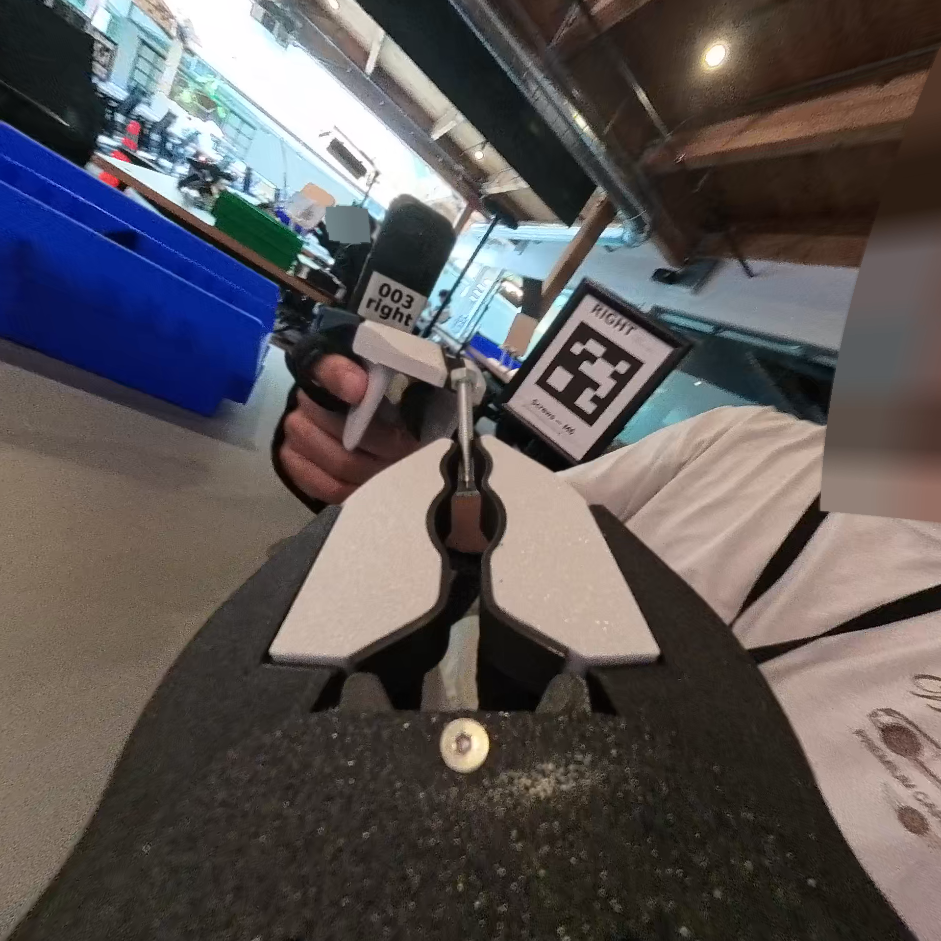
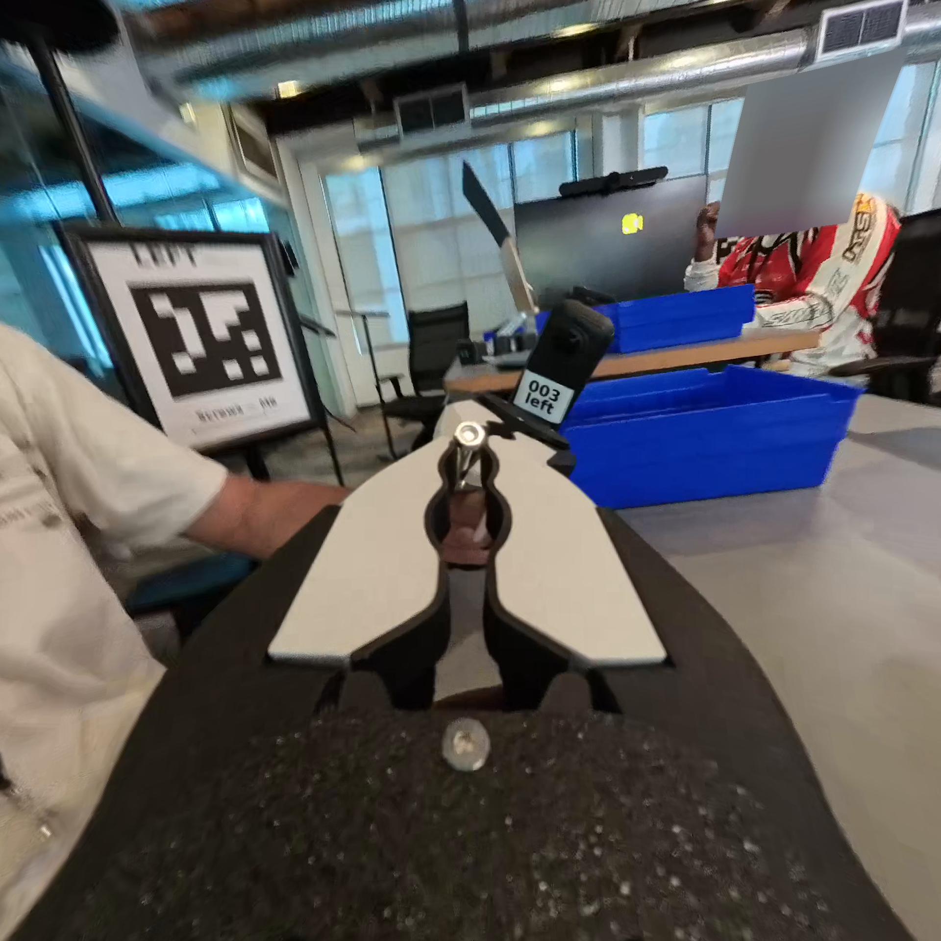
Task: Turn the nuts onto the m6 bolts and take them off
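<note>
My left gripper (image 1: 466, 448) has its two white fingers (image 1: 387, 534) drawn close together, and the thin silver threaded shaft of the steel bolt (image 1: 464, 433) is clamped between their tips. The shaft runs forward and upward out of these fingers, away from my camera, to a silver hexagonal metal nut (image 1: 461, 376) at its far end. That nut sits between the tips of my right gripper (image 1: 448, 371), which I see in the left wrist view from the side, with a hand (image 1: 326, 433) around its black handle.

In the right wrist view my right gripper (image 2: 468, 453) also has its white fingers (image 2: 560, 540) nearly together. They close on the nut (image 2: 469, 437), which shows its round bore toward me at the very tips, and the bolt shaft (image 2: 463, 466) passes back between the fingers. Behind the tips I see my left gripper, with its black camera body (image 2: 565, 351).

To the right of the fingers lies a blue plastic bin (image 2: 713, 448) on the grey table (image 2: 814, 585). To the left stands a framed black and white marker board (image 2: 198, 331).
</note>
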A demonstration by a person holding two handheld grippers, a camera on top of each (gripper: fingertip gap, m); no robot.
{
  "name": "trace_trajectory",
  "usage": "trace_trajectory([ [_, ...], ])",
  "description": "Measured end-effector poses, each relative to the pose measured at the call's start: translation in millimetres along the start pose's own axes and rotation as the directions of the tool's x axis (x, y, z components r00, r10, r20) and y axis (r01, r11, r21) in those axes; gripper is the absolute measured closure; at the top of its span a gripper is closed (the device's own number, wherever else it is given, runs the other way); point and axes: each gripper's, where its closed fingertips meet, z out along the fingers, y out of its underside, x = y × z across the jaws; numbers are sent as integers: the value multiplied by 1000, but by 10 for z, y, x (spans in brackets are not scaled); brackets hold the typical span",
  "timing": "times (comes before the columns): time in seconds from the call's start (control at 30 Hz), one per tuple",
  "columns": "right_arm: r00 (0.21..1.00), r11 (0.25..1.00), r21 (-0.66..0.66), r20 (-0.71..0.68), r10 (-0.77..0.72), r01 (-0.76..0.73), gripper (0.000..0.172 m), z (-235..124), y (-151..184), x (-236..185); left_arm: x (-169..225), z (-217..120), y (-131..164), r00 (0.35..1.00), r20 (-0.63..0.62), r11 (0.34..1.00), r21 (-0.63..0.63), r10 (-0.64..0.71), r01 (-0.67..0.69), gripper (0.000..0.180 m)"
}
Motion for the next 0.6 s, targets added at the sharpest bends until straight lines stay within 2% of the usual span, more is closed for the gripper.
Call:
trace_trajectory([
  [0.13, 985, 976, -141, -23, -170, 165, 164, -41, 47, -27, 0, 15, 40, 997, -54, 999, -1, -51, 51, 176],
  [0.33, 954, 924, -271, -54, -296, 271, 165, -95, 99, 0, -45, 30, 69, 1000, -5, 999, -41, -28, 28, 176],
  [0.5, 971, 954, -254, -134, -197, 159, 163, -86, 101, 129, -134, -17, 43, 991, 123, 996, -76, 60, -51, 176],
  [0.6, 976, 966, -232, -209, 62, -111, 135, -87, 150, 305, -268, -112, 16, 944, 277, 979, -141, 180, -146, 176],
])
